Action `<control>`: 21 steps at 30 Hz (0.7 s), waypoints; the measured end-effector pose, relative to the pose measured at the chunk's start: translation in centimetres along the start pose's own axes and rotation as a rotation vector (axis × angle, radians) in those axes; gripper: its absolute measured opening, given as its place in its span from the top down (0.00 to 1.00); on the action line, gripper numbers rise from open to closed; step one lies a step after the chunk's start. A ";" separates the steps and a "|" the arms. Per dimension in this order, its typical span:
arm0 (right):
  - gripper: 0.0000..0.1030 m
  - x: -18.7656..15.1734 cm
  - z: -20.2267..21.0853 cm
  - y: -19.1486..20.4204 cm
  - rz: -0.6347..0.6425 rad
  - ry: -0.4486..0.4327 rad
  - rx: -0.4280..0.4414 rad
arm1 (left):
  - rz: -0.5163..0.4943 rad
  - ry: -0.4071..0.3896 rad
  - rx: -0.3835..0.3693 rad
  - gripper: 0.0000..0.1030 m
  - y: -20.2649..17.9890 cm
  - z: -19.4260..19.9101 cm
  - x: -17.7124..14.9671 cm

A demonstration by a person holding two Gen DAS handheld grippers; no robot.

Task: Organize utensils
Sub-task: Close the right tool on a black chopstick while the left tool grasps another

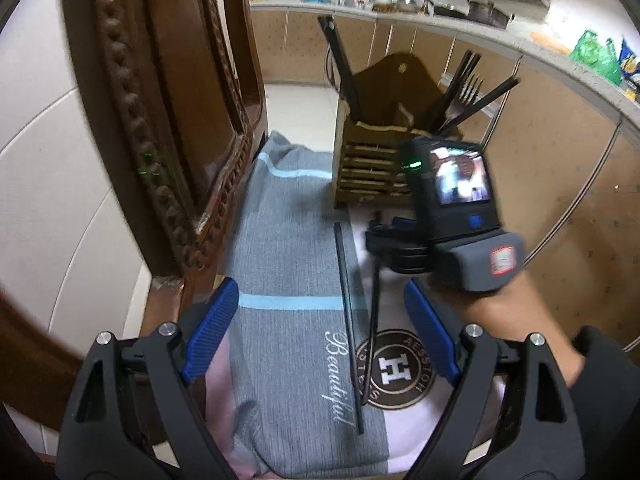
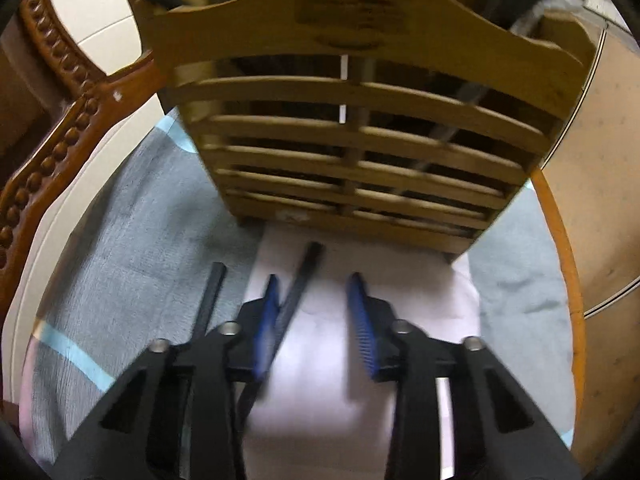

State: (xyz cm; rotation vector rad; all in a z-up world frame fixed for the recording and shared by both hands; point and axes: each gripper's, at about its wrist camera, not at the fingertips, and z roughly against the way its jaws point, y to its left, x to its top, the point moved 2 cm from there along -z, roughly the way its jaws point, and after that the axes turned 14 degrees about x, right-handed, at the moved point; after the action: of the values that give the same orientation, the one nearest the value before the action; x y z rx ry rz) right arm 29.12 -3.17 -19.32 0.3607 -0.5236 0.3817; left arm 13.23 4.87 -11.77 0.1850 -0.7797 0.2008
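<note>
the work surface was a small round table with an orange wooden rim (image 2: 562, 240), covered by a grey-blue cloth (image 1: 288, 240) with light blue stripes, a white panel, the word "beautiful" and a round brown logo (image 1: 396, 368). a carved dark wooden chair back (image 1: 160, 100) stood at the left edge, against a white tiled wall. behind the table ran a kitchen counter (image 1: 500, 40) with brown cabinet doors below; on it there were pots, a tap and a green plastic bag (image 1: 596, 54).

a slatted wooden utensil holder (image 2: 360, 152) stood upright at the far part of the cloth, with black chopsticks and a fork (image 1: 472, 88) in its compartments. two loose black chopsticks lay on the cloth in front of it: one chopstick (image 1: 348, 320) flat on the grey part, the other chopstick (image 2: 296, 292) near it on the white panel.

the left gripper (image 1: 320, 332) hovered over the cloth with its blue pads wide apart and nothing between them. the right gripper (image 2: 316, 320) was low over the white panel, jaws apart, and the second chopstick lay just beside the inner face of its left pad; whether they touched i could not tell, because of blur.
</note>
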 end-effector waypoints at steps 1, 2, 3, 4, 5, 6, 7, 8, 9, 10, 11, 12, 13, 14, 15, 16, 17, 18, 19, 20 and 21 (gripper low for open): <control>0.75 0.0 0.3 -0.3 0.003 0.010 0.015 | -0.008 0.012 0.005 0.19 -0.3 -0.6 0.2; 0.76 -0.1 0.5 -0.6 0.010 0.025 0.028 | -0.014 0.024 0.010 0.19 -0.7 -1.4 0.5; 0.76 -0.3 0.9 -0.9 0.014 0.037 0.041 | -0.025 0.043 0.014 0.19 -1.2 -2.4 1.0; 0.77 -0.5 1.2 -1.2 0.017 0.042 0.051 | -0.031 0.059 0.017 0.19 -1.7 -3.4 1.5; 0.78 -0.7 1.4 -1.7 0.019 0.043 0.055 | -0.038 0.072 0.021 0.19 -2.1 -4.2 1.8; 0.78 -1.0 1.6 -2.0 0.023 0.045 0.061 | -0.052 0.087 0.027 0.19 -2.7 -5.3 2.3; 0.78 -1.1 1.9 -2.3 0.025 0.049 0.068 | -0.068 0.099 0.035 0.19 -3.5 -6.5 2.8; 0.78 -1.4 1.9 -2.7 0.028 0.054 0.088 | -0.078 0.106 0.041 0.19 -4.1 -7.4 3.2; 0.78 -1.4 1.8 -3.1 0.033 0.060 0.100 | -0.064 0.105 0.019 0.21 -4.3 -7.9 3.4; 0.81 -1.3 2.0 -3.9 0.006 0.055 0.113 | -0.042 0.120 0.020 0.21 -4.3 -8.7 3.8; 0.81 -1.4 1.8 -4.9 -0.011 0.057 0.127 | -0.029 0.138 0.052 0.23 -4.3 -9.7 4.1; 0.81 -1.6 1.9 -5.4 -0.011 0.060 0.136 | -0.026 0.135 0.062 0.23 -4.4 -10.2 4.1; 0.81 -1.6 1.9 -5.6 -0.010 0.062 0.142 | -0.027 0.144 0.073 0.23 -4.5 -10.9 4.0; 0.81 -1.5 1.8 -5.7 -0.008 0.064 0.145 | -0.027 0.172 0.073 0.23 -4.7 -11.6 3.8; 0.81 -1.5 1.8 -5.7 -0.004 0.065 0.142 | -0.031 0.183 0.066 0.24 -5.0 -12.1 3.6; 0.81 -1.5 1.8 -5.7 -0.003 0.063 0.139 | -0.043 0.187 0.070 0.28 -5.3 -12.5 3.5; 0.81 -1.4 1.8 -5.7 -0.008 0.056 0.138 | -0.051 0.191 0.077 0.31 -5.5 -13.0 3.5; 0.81 -1.4 2.0 -6.1 -0.013 0.052 0.138 | -0.044 0.196 0.075 0.31 -5.4 -13.4 3.5; 0.81 -1.3 1.9 -6.2 -0.023 0.050 0.134 | -0.034 0.205 0.071 0.33 -5.4 -13.9 3.6; 0.81 -1.3 1.9 -6.1 -0.029 0.050 0.128 | -0.032 0.216 0.071 0.36 -5.4 -14.5 3.6; 0.81 -1.2 1.9 -6.3 -0.035 0.048 0.120 | -0.033 0.225 0.072 0.38 -5.4 -15.1 3.6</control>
State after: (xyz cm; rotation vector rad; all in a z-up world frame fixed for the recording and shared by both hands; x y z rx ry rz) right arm 30.16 -9.70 -19.88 0.4743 -0.4483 0.3882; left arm 27.27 3.64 -20.20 0.2387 -0.5462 0.2147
